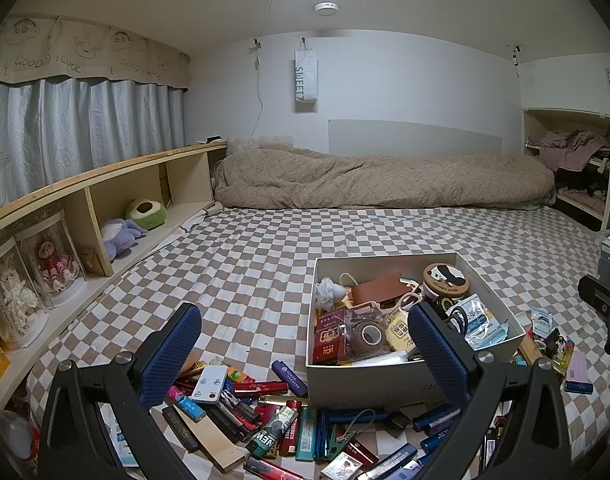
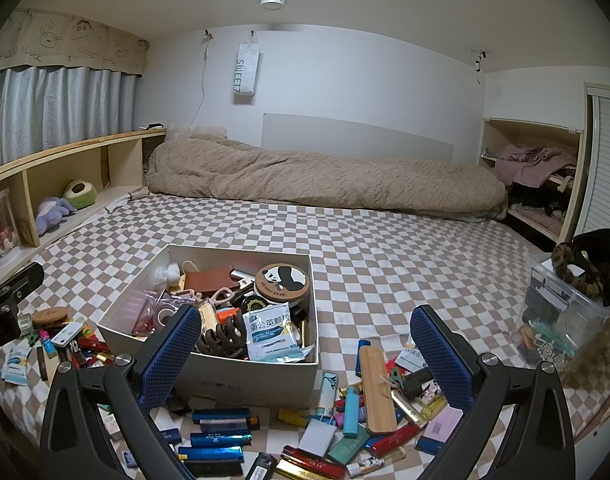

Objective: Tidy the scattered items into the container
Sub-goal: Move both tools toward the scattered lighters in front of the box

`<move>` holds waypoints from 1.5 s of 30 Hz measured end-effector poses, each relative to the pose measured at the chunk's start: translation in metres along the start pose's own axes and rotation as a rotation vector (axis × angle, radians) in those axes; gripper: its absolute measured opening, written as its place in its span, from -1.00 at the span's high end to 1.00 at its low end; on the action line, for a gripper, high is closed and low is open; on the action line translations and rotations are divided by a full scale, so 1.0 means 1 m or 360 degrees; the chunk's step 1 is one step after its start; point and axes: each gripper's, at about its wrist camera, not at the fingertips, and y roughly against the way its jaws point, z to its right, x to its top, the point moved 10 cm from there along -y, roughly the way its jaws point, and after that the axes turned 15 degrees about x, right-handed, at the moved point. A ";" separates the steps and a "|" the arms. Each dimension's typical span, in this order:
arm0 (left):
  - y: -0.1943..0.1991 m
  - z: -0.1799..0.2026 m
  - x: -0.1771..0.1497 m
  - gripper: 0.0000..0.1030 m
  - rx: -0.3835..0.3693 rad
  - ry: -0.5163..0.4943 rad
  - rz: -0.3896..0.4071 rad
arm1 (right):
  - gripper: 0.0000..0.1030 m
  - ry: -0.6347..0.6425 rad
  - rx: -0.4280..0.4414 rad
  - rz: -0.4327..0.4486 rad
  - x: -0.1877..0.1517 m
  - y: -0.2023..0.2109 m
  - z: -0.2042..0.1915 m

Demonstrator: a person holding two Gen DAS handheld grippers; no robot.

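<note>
A white shoebox [image 1: 369,378] [image 2: 249,376] stands on the checked bedsheet, partly filled with a panda-lid tin [image 2: 281,279], a brown case, a hair claw and sachets. Many lighters and small packs lie scattered in front of it and on both sides [image 1: 241,408] [image 2: 353,412]. A bamboo strip [image 2: 377,388] lies among those on the right. My left gripper [image 1: 305,356] hovers open over the left pile, with nothing between its blue pads. Over the right pile my right gripper [image 2: 305,356] hangs open and empty. Each gripper's body shows at the edge of the other's view.
A rolled beige quilt [image 1: 385,180] lies across the far end of the bed. A wooden shelf [image 1: 105,184] with plush toys and boxed dolls runs along the left. A clear plastic bin [image 2: 565,308] with dark items stands at the right. A white remote [image 1: 211,384] lies in the left pile.
</note>
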 end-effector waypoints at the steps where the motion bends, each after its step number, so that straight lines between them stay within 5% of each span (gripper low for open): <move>1: 0.000 0.000 0.000 -1.00 -0.0001 -0.0001 0.0000 | -1.00 0.0000 0.0000 0.0000 0.000 0.000 0.000; 27: -0.012 -0.006 -0.006 -1.00 0.0042 0.0068 -0.0027 | -1.00 -0.0003 0.0047 -0.0012 -0.009 -0.008 -0.001; 45: -0.054 0.007 -0.049 -1.00 0.0041 -0.0003 -0.0232 | -1.00 -0.0143 0.0097 -0.0044 -0.034 -0.041 0.021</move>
